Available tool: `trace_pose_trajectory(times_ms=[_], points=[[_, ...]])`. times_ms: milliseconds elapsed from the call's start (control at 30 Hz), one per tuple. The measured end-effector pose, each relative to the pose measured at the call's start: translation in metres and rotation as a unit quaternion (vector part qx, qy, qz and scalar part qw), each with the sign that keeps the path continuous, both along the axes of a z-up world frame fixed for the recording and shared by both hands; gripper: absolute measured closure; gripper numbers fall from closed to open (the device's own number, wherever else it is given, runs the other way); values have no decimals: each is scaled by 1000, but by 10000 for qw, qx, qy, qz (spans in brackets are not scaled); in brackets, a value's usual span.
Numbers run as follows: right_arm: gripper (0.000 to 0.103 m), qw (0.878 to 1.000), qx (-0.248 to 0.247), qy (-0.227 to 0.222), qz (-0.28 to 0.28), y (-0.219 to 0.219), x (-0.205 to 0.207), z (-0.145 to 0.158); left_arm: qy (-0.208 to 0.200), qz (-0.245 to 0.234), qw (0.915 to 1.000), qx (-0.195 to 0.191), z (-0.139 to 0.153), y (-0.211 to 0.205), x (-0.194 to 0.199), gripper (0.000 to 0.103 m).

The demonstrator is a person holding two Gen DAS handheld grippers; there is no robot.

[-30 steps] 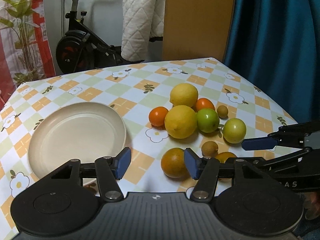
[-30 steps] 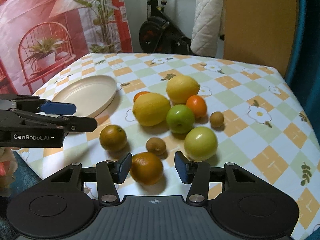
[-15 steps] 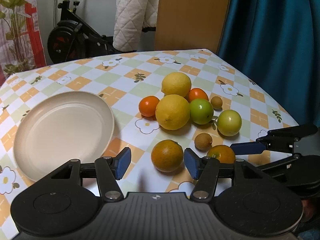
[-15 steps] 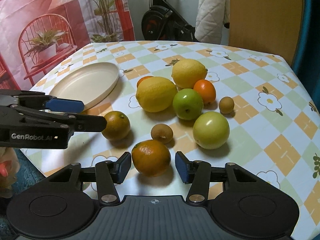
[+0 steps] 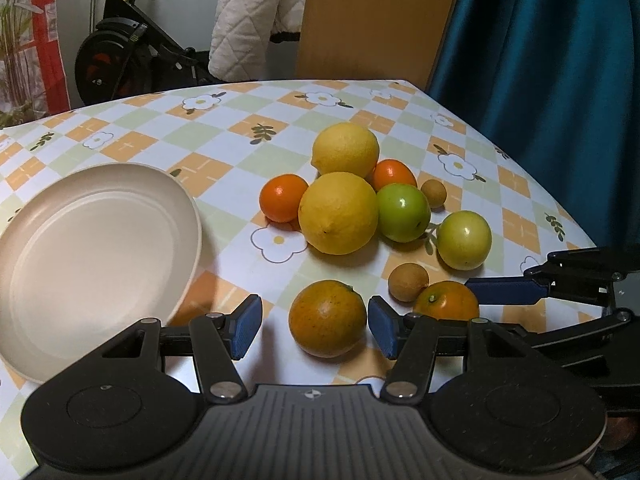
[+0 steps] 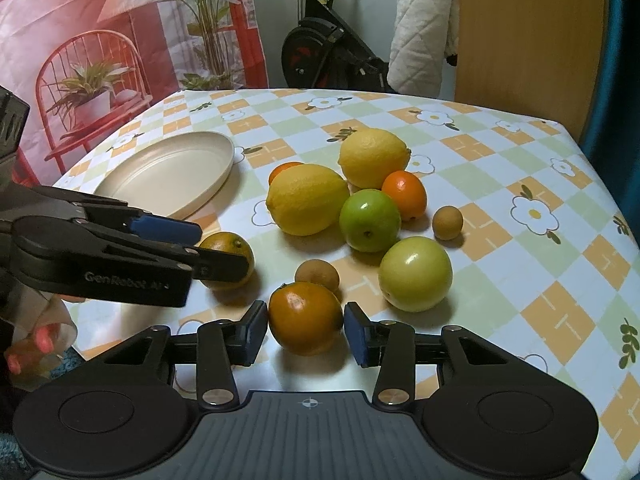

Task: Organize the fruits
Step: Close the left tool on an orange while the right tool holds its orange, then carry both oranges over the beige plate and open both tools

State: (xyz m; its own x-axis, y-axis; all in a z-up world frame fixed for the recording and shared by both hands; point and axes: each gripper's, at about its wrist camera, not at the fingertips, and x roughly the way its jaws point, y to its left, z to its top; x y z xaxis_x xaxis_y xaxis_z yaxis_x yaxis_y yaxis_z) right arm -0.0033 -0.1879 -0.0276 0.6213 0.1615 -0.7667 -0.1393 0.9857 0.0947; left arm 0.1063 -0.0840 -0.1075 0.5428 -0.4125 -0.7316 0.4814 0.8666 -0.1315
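A cream plate (image 5: 96,240) lies empty on the left of the checked table. Fruit lies in a loose group to its right: two lemons (image 5: 338,212), two green fruits (image 5: 464,240), two small oranges (image 5: 282,197) and two small brown fruits (image 5: 408,282). My left gripper (image 5: 314,326) is open around a dull orange (image 5: 327,317), pads apart from it. My right gripper (image 6: 306,332) is open around a second orange (image 6: 305,317), pads close to its sides. The left gripper also shows in the right wrist view (image 6: 176,248).
The checked tablecloth (image 6: 520,184) ends close on the right and near side. A teal curtain (image 5: 540,80), a wooden panel (image 5: 372,20) and an exercise bike (image 5: 132,56) stand behind the table. A red chair (image 6: 92,92) stands to the left.
Both grippers have moved forward and lower over the table. Each orange now sits between its gripper's pads instead of ahead of them. No fruit has moved.
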Motion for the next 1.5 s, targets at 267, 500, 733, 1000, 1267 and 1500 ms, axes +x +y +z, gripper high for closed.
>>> trace_pose_trajectory(times_ms=[267, 500, 733, 1000, 1267, 1500], points=[[63, 10000, 40, 21, -18, 1, 4, -4, 68, -104, 9999, 97, -8, -2, 2, 44], [62, 9999, 108, 49, -72, -3, 5, -7, 3, -172, 9998, 67, -7, -2, 0, 57], [63, 9998, 122, 41, -140, -4, 5, -7, -54, -74, 9999, 110, -5, 1, -2, 57], [63, 9996, 67, -113, -251, -6, 3, 2, -204, 76, 9998, -33, 7, 11, -5, 57], [63, 9994, -69, -339, -101, 9, 14, 21, -424, 371, 9981, -240, 29, 37, -5, 57], [63, 9974, -143, -625, 326, 45, 48, 37, -587, 851, 9940, -367, 49, 82, 8, 57]])
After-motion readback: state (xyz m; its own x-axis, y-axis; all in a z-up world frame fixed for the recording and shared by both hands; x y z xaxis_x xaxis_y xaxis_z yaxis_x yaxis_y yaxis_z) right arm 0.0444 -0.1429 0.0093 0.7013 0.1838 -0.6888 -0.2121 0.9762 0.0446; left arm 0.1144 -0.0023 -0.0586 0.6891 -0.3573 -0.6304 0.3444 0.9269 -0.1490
